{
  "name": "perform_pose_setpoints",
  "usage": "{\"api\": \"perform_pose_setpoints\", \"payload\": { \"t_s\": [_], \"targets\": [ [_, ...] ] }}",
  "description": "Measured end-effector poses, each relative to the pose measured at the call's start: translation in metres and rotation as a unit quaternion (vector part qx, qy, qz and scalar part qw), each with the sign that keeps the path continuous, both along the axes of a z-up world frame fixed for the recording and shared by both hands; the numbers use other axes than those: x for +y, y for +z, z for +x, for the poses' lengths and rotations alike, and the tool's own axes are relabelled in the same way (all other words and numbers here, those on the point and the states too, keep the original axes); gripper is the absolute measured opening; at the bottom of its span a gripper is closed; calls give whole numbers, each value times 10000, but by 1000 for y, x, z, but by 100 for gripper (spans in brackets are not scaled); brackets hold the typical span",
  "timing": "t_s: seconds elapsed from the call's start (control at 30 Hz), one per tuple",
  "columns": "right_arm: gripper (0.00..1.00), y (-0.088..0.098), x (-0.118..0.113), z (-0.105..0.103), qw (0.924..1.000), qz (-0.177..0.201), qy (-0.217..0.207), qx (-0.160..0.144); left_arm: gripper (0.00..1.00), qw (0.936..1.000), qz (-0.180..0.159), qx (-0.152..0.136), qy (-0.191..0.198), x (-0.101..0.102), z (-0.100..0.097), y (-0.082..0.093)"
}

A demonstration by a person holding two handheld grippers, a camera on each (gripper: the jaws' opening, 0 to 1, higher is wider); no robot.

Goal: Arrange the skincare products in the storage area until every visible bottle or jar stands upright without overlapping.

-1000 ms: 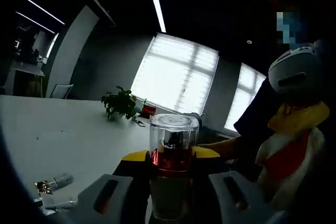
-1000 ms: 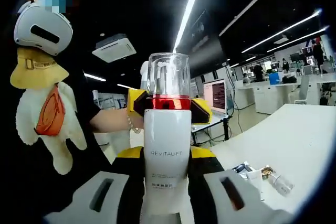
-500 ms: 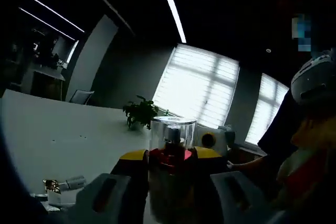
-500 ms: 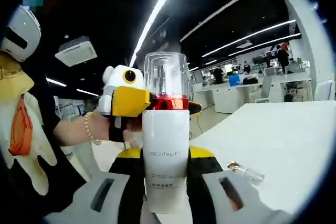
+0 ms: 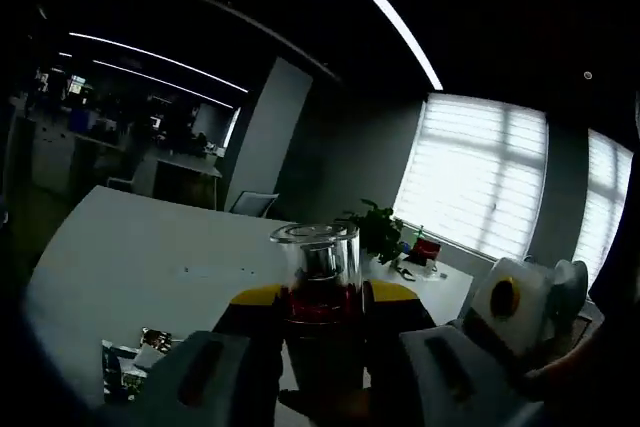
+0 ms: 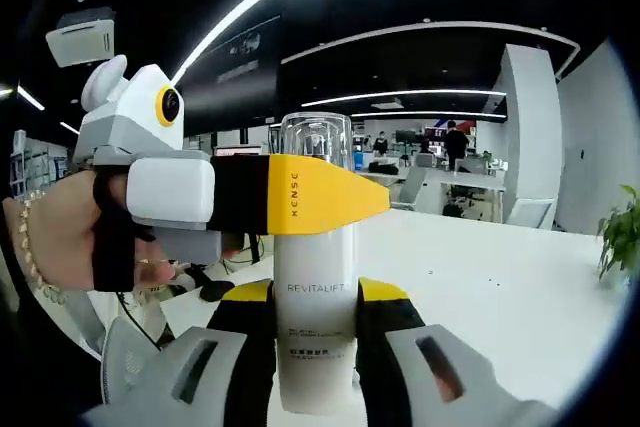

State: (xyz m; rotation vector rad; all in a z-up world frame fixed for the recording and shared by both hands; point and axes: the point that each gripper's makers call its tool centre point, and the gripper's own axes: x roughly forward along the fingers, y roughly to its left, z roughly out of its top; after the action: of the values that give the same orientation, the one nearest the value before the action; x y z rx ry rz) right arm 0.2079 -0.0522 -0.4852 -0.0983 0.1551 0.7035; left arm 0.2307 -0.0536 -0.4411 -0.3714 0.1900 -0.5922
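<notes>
Holding the white cylindrical bottle with a clear cap and red collar (image 6: 318,297) upright between both grippers, I have my right gripper (image 6: 318,367) clamped on its lower body. My left gripper (image 6: 250,202) pinches its red collar from the side, well above the white worktop (image 6: 500,287), so the bottle's long axis runs along my right jaws and across my left.
</notes>
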Motion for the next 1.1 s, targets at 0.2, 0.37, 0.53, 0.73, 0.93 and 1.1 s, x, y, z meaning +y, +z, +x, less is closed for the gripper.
{"api": "perform_pose_setpoints", "payload": {
  "t_s": [0.2,0.37,0.53,0.73,0.93,1.1],
  "targets": [
    [30,-11,-4,-4,9998,-181,-2,28,25,9986,207,55,-493,-9,-7,-8],
    [31,-4,-2,-19,9918,360,1204,246,24,9892,194,-75,-1450,-13,-16,-6],
    [32,3,-11,-28,9783,441,2004,274,24,9668,671,-565,-2401,-33,-34,6],
    [30,23,-23,-35,9613,794,2633,183,24,9467,500,-835,-3069,-40,-44,25],
    [33,42,-18,-42,9425,1029,3179,71,24,9220,612,-1149,-3647,-52,-58,37],
    [29,42,-16,-42,9397,839,3313,-115,24,9167,681,-1190,-3753,-55,-57,35]
  ]
}}
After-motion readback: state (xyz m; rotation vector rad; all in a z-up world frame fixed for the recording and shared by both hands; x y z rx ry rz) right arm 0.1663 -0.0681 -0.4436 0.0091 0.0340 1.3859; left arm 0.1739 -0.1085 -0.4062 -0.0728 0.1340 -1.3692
